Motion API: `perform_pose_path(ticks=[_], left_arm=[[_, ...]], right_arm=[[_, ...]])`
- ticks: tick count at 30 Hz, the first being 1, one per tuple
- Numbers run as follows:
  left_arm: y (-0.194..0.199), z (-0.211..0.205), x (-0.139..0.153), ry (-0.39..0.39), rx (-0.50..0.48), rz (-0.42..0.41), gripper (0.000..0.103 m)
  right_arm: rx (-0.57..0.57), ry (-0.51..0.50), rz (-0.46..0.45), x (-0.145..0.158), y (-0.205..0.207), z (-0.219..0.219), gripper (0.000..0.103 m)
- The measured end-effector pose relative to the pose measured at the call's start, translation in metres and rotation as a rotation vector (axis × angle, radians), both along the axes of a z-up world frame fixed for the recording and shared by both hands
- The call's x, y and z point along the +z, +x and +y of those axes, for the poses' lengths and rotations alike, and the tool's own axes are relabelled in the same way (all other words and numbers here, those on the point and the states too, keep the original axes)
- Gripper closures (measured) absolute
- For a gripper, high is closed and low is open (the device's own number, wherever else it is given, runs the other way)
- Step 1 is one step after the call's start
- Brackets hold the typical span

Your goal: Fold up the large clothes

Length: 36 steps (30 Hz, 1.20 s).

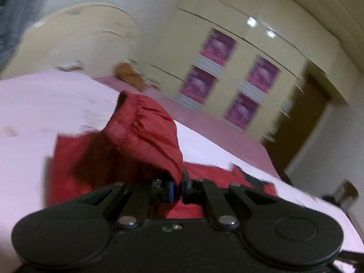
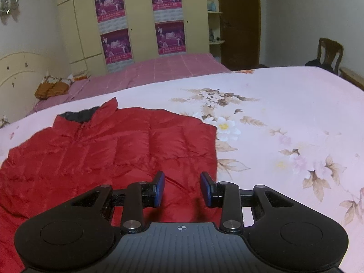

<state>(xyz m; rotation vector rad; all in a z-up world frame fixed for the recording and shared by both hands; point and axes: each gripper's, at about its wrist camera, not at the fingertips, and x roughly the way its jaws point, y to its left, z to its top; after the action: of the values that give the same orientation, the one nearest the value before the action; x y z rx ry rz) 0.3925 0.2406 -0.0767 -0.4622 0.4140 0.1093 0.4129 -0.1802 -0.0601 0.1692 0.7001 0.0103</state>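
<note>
So the biggest thing here is the bed (image 2: 284,104), covered in a pale pink floral sheet that fills most of the right wrist view. Behind it at 12 o'clock there's a cream wardrobe (image 2: 138,18) with four purple posters (image 2: 110,5) stuck on the doors, and a wooden chair (image 2: 329,52) way off at 2 o'clock.

The red puffer jacket (image 2: 109,150) is lying on the sheet, spread flat across the left half of the right wrist view, dark-lined collar pointing to 11 o'clock. An orange cloth bundle (image 2: 51,88) sits at 10 o'clock, well apart from the jacket.

The right gripper (image 2: 182,188) hovers just over the jacket's lower edge, fingers spread apart with nothing between them.

The left wrist view is pretty blurry, but the left gripper (image 1: 178,186) has its fingers pinched together on a fold of the red fabric, with the sleeve cuff (image 1: 127,113) lifted up toward 11 o'clock.
</note>
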Motion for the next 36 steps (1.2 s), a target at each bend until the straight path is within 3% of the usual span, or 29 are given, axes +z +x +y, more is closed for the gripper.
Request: perform_pose_path(ticks=[7,13,28,29,31,32,33,34,36], left_arm=[[0.047,-0.072,-0.016,0.06,-0.216,0.059,0.098],[0.053,-0.121,-0.032,0.127,-0.426,0.083,0.098],[0.079,-0.233,-0.053,0.228,-0.647,0.149,0.098],[0.08,-0.239,-0.057,0.232,-0.668,0.166,0.095],[0.08,-0.246,-0.064,0.22,-0.706,0.18,0.067],[0.078,-0.246,-0.066,0.201,-0.722,0.175,0.038],[0.074,-0.245,-0.066,0.181,-0.728,0.161,0.02],[0.069,-0.242,-0.065,0.166,-0.723,0.142,0.021],[0.062,-0.23,-0.059,0.148,-0.693,0.13,0.03]], right_arm=[[0.001,0.044,-0.009,0.004,0.003,-0.001,0.067],[-0.01,0.125,0.022,0.002,0.007,-0.016,0.067],[-0.055,0.187,0.049,-0.002,-0.004,-0.06,0.067],[-0.053,0.197,0.05,-0.002,-0.006,-0.062,0.067],[-0.066,0.195,0.052,-0.001,-0.009,-0.064,0.063],[-0.079,0.188,0.049,0.001,-0.011,-0.065,0.05],[-0.095,0.183,0.03,0.003,-0.012,-0.066,0.01],[-0.097,0.185,-0.005,0.006,-0.017,-0.068,0.004],[-0.058,0.206,-0.025,0.013,-0.019,-0.068,0.004]])
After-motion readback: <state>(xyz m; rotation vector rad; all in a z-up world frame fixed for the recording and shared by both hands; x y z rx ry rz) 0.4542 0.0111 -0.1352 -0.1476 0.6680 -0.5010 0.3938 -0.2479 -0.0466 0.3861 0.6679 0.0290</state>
